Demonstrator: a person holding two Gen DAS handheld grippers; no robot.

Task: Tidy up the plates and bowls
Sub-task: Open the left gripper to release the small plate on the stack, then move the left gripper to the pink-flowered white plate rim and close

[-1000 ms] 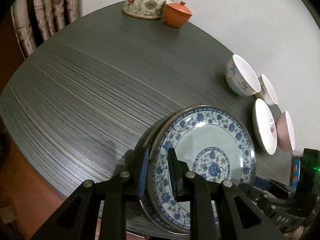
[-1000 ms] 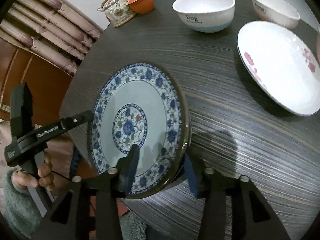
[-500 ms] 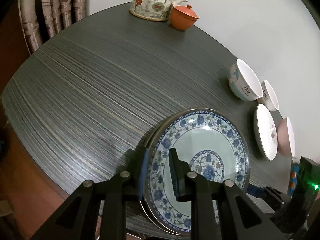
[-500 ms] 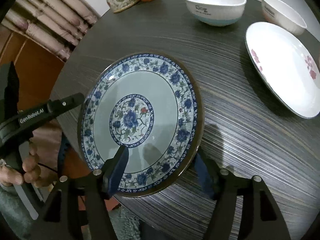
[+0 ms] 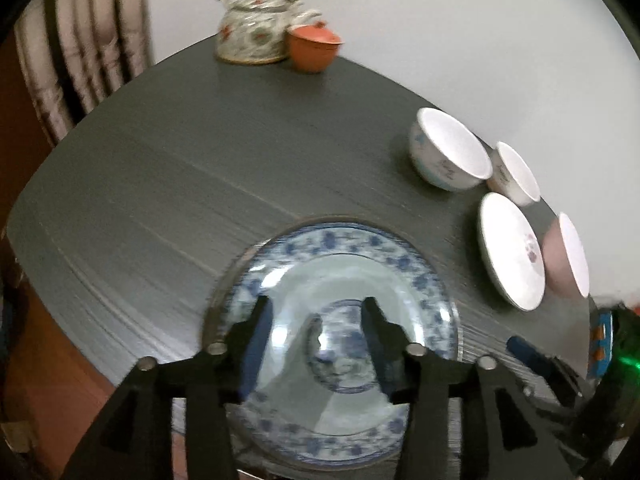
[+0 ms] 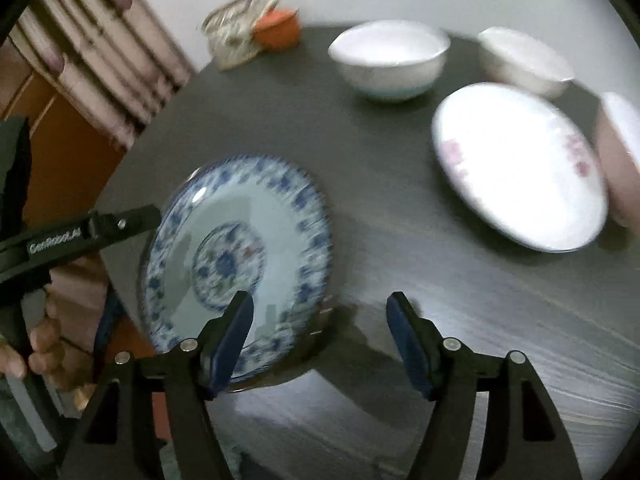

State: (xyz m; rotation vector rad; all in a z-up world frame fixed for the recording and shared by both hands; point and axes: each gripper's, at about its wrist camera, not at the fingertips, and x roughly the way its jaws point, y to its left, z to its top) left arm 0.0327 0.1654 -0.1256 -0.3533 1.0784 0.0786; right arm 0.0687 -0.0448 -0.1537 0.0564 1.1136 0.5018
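Observation:
A blue-and-white floral plate (image 5: pixel 344 280) (image 6: pixel 240 240) lies on the dark round table (image 5: pixel 200 160) near its front edge. My left gripper (image 5: pixel 318 344) is open, its fingers above the plate and apart from it. My right gripper (image 6: pixel 320 340) is open beside the plate's right rim, holding nothing. A white plate with pink flowers (image 5: pixel 512 248) (image 6: pixel 516 164), a large white bowl (image 5: pixel 448 152) (image 6: pixel 388 56), a smaller white bowl (image 5: pixel 516 172) (image 6: pixel 524 60) and a pink bowl (image 5: pixel 568 256) (image 6: pixel 620 160) sit at the right.
A floral teapot (image 5: pixel 256 28) (image 6: pixel 232 36) and an orange lidded cup (image 5: pixel 314 46) (image 6: pixel 280 28) stand at the table's far edge. A padded chair back (image 6: pixel 100 52) is at the left. A white wall lies behind.
Both grippers have opened and let go of the blue-and-white plate, which now rests on the table. Both have drawn back; the views are blurred by motion.

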